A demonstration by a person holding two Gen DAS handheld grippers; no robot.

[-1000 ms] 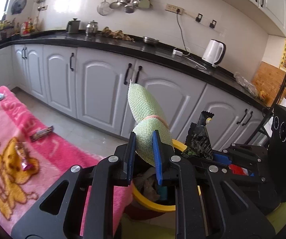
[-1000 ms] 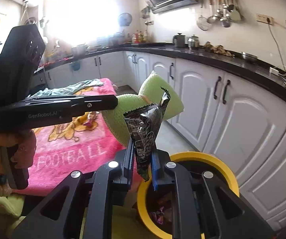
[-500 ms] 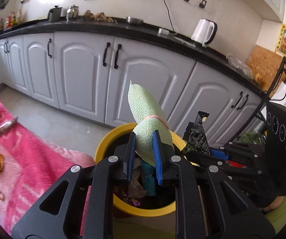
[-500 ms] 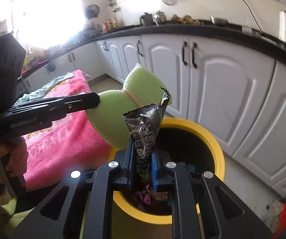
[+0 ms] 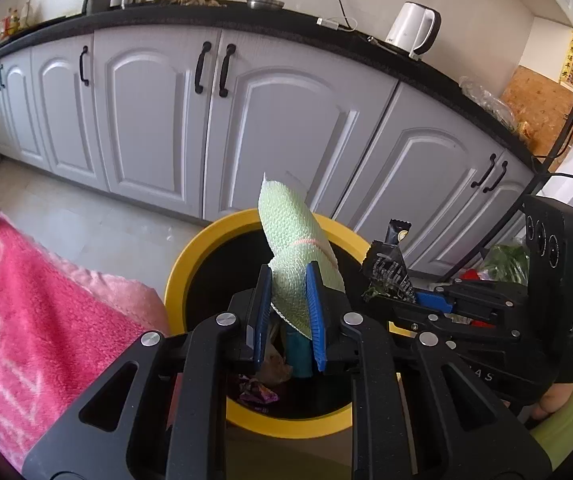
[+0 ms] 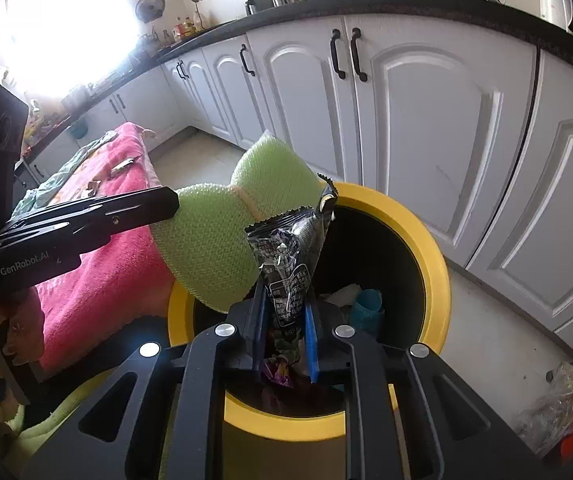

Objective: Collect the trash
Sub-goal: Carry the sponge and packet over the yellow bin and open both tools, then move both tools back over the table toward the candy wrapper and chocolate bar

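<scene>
Both pieces of trash were over the bin and neither had been let go. The left gripper (image 5: 289,312) had its blue pads pressed tight on a green foam sleeve (image 5: 294,248), pinched flat at its lower end with the rest standing up above the jaws. The right gripper (image 6: 284,320) was clamped just as narrowly on a black snack wrapper (image 6: 290,256), which also stood upright out of the jaws. In the right wrist view the sleeve (image 6: 222,248) hung over the near left edge of the bin, and the wrapper sat in front of its dark mouth.

The yellow-rimmed bin (image 5: 194,256) stood on the floor just in front of the white cabinets (image 5: 146,120) and right beside the pink blanket (image 5: 46,320). It already held a fair heap: a teal roll (image 6: 368,304), some crumpled paper and a purple candy wrapper (image 5: 256,394) lay at the bottom, so part of the collecting looked done.

What was left, as I judged it, was the drop itself: both pairs of jaws would have to open with the pieces above the opening, the sleeve perhaps a little further in (it overhung the rim). More remained after that. A small silvery wrapper (image 6: 123,165) and a few other scraps lay on the far part of the blanket, well apart from the bin. A plastic bag (image 6: 550,408) sat on the floor to the right; whether it counted as trash I could not tell.
</scene>
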